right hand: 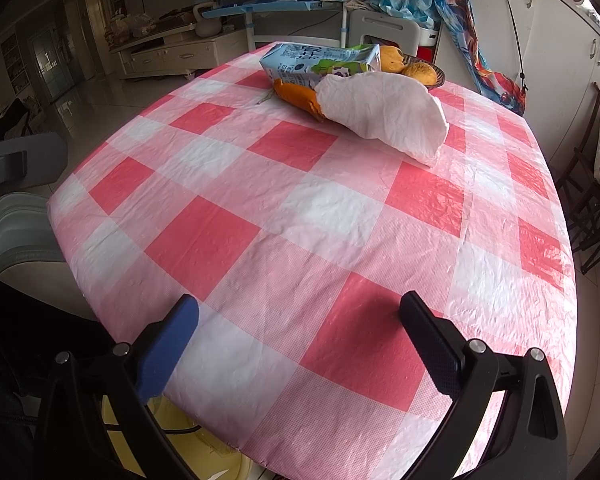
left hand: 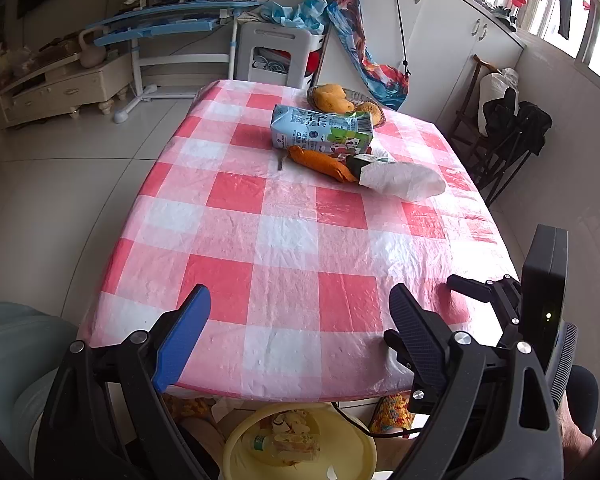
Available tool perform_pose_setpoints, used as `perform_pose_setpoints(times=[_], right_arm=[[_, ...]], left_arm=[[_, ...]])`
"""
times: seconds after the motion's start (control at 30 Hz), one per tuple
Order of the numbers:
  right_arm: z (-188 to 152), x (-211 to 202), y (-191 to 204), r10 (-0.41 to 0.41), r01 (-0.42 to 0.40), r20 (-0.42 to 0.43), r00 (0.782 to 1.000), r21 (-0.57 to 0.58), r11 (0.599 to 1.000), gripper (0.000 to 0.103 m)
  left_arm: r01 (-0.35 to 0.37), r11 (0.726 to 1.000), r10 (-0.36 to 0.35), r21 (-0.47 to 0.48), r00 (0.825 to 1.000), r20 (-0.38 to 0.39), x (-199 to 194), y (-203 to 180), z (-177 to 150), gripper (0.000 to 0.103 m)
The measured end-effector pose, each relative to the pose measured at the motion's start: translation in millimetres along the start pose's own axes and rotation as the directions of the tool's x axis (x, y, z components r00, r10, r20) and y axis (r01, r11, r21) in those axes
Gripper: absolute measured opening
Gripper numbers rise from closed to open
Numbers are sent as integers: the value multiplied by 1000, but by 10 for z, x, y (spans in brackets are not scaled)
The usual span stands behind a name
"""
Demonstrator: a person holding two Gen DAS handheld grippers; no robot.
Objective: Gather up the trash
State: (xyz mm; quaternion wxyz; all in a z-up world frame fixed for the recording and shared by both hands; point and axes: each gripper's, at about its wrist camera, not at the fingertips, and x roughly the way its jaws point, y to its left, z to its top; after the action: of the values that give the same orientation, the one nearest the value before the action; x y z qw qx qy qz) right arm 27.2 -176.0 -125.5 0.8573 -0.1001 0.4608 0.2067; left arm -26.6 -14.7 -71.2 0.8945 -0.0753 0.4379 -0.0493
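Note:
On the red-and-white checked tablecloth lies trash at the far end: a light-blue milk carton on its side, an orange peel in front of it, and a crumpled white tissue. The right wrist view shows the same carton, peel and tissue. My left gripper hovers open over the near table edge, holding nothing. My right gripper also stands open and empty over the near edge. A yellow bin holding scraps sits on the floor below the table's front edge.
A dish of yellow fruit stands behind the carton. The other gripper's black body shows at the table's right edge. A pale chair is at the left, dark folding chairs at the right, white cabinets behind.

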Motion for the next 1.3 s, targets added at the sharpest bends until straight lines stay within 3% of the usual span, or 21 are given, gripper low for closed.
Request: perform_pose_setpoints(times=[1.3], right_arm=[[0, 14, 5, -1, 1, 1, 1000, 2, 1000, 95]], left_arm=[[7, 1000, -7, 23, 1000, -23, 48, -13, -43, 88]])
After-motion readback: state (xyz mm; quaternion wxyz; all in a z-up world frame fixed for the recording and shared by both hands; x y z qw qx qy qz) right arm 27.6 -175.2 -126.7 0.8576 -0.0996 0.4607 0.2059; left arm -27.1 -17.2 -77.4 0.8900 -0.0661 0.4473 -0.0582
